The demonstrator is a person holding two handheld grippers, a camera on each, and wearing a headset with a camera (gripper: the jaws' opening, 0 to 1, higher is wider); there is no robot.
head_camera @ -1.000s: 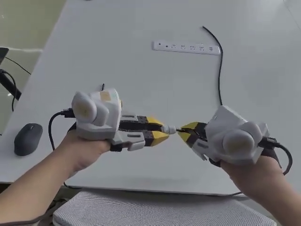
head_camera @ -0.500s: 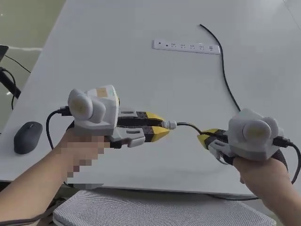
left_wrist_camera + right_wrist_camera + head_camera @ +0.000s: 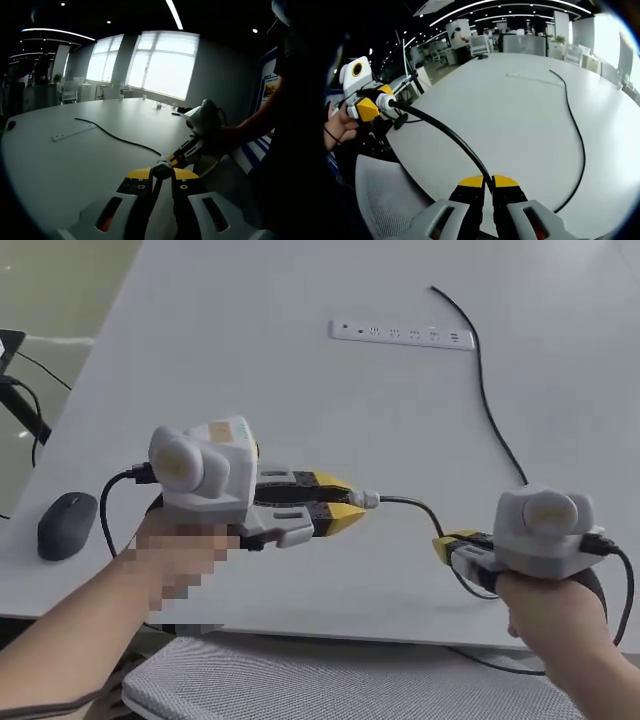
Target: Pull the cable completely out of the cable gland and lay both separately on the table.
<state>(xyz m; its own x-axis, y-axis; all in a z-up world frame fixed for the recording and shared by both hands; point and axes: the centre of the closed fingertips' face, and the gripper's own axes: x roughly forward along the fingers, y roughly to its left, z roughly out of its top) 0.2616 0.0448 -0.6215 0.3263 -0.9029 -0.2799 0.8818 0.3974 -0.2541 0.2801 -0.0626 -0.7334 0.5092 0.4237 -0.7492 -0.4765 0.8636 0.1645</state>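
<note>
Left gripper [image 3: 345,512] clenched on cable gland [image 3: 366,500]; right gripper [image 3: 446,543] clamped on black cable [image 3: 412,504], arcing between them above white table [image 3: 250,370], one end inside gland

I have open surface [image 3: 280,390] ahead of me; power strip [image 3: 402,335] far, cable [image 3: 492,415] trailing right, mouse [image 3: 67,525] near left.

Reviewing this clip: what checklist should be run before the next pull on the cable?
1. Left gripper shut on the cable gland: ok.
2. Right gripper shut on the cable: ok.
3. Cable free of the cable gland: not ok, it enters it.
4. Cable length left inside the cable gland: cannot tell.
5. Bare table ahead to lay both down: ok.
</note>
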